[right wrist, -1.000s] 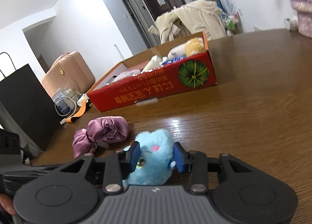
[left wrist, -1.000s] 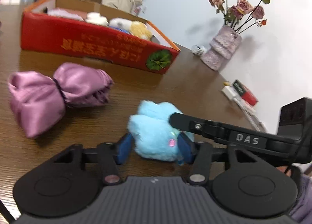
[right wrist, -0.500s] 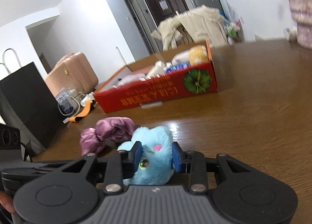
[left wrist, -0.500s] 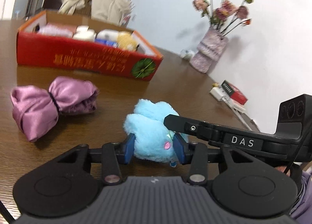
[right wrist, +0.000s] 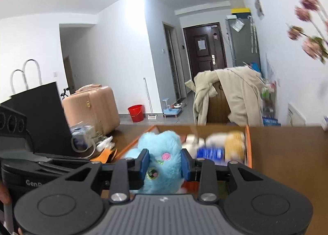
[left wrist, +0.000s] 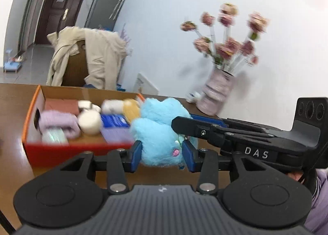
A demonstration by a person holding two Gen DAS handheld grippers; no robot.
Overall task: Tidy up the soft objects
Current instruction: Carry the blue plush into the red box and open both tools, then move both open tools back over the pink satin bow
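White walls and a dark door stand behind a brown wooden worktop [left wrist: 12,124], where a red cardboard box [left wrist: 61,149] holds soft things: a lilac towel roll [left wrist: 59,124], a white round piece [left wrist: 89,122] and a yellow fluffy piece [left wrist: 133,110]. Near the worktop's far right edge a pink vase [left wrist: 217,93] carries dried roses. A beige coat [left wrist: 102,54] hangs over a chair beyond the far edge.

Both tools grip one blue plush toy [left wrist: 157,130], held in the air in front of the box. The left tool [left wrist: 162,154] pinches its lower part between blue pads; the right tool [right wrist: 164,162] clamps it beside its pink cheek and green eye, reaching in from the right in the left wrist view.
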